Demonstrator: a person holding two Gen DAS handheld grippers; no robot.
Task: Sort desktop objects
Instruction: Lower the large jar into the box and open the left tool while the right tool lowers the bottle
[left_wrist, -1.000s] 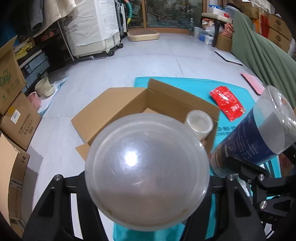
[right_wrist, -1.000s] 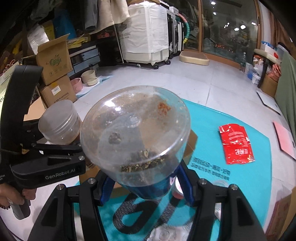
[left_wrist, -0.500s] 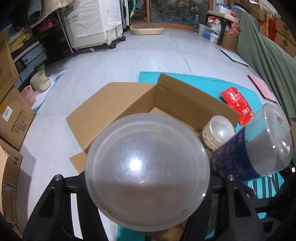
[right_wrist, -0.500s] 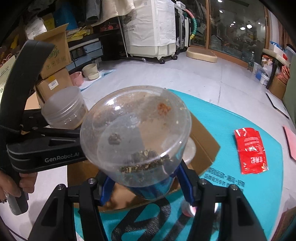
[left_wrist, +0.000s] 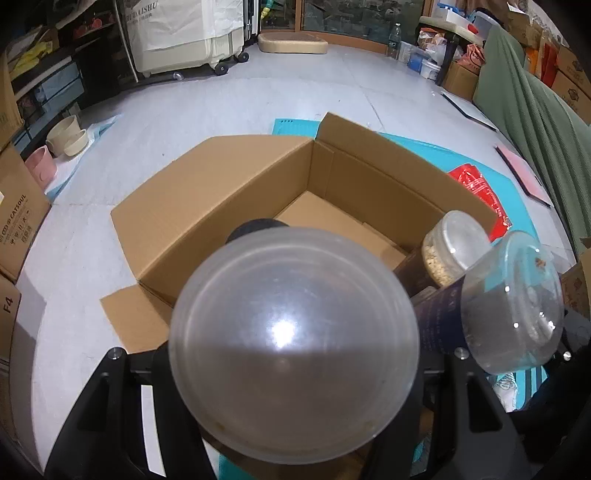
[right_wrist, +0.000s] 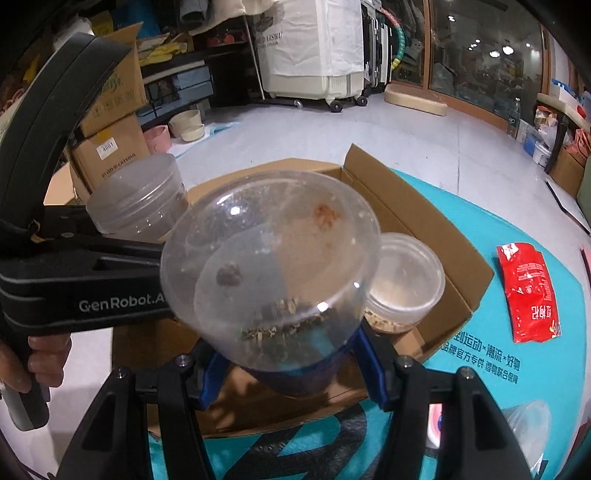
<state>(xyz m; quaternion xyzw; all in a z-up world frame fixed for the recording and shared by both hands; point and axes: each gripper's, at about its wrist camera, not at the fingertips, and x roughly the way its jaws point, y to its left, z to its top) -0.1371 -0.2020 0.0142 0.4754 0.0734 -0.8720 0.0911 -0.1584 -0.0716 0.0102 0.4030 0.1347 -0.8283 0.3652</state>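
Observation:
My left gripper is shut on a clear frosted plastic jar, held over the near edge of an open cardboard box. My right gripper is shut on a clear jar with a dark blue label and some dried bits inside. That jar shows at the right of the left wrist view. The frosted jar shows at the left of the right wrist view. A lidded jar of pale grains stands in the box; it also shows in the left wrist view.
The box sits on a teal mat on a grey floor. A red packet lies on the mat to the right. A clear cup lies at the lower right. Cardboard boxes and pet bowls line the left side.
Both grippers have moved forward with their jars, so the box is now nearer and below them. The grain jar in the box has come closer in view.

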